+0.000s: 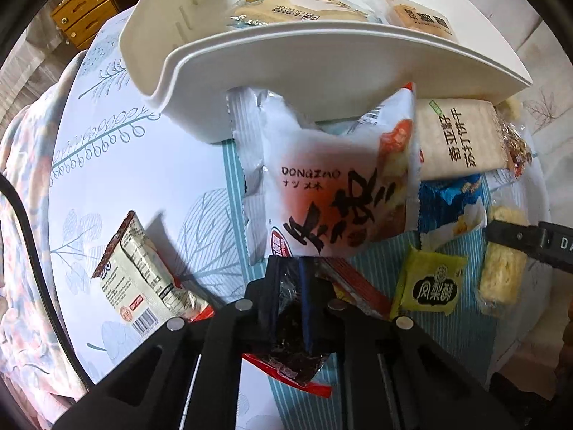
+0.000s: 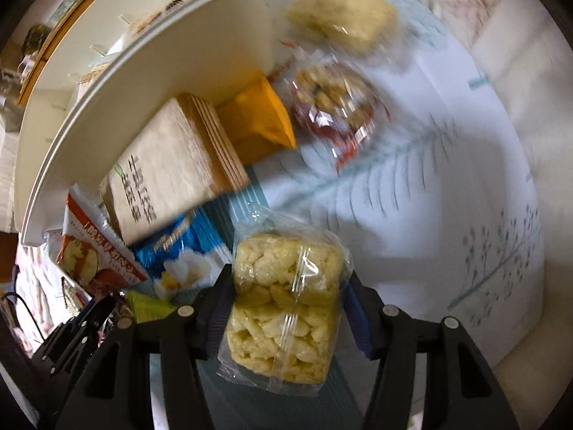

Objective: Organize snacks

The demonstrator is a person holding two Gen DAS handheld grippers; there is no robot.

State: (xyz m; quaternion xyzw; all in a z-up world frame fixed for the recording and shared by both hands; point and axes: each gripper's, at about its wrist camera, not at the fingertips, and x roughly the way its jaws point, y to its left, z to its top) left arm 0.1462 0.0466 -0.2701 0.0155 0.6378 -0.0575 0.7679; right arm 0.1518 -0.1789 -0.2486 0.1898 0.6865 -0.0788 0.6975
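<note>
In the left wrist view my left gripper (image 1: 290, 279) is shut on a dark snack packet with a red edge (image 1: 286, 358), just in front of a white DONGZAO pouch (image 1: 333, 186). My right gripper (image 2: 288, 286) is shut on a puffed rice bar in clear wrap (image 2: 286, 304), held over the table. The same rice bar (image 1: 501, 268) shows at the right of the left wrist view with a right finger (image 1: 515, 238) across it. A white two-tier rack (image 1: 322, 57) stands behind the pile, with bread packets (image 1: 286, 7) on its upper tier.
Under the rack lie a beige cracker pack (image 1: 458, 136), a blue packet (image 1: 444, 197) and a yellow-green pastry packet (image 1: 429, 283). A beige barcode packet (image 1: 139, 279) lies alone at the left. An orange packet (image 2: 258, 118) and a nut bar (image 2: 333, 107) lie farther off.
</note>
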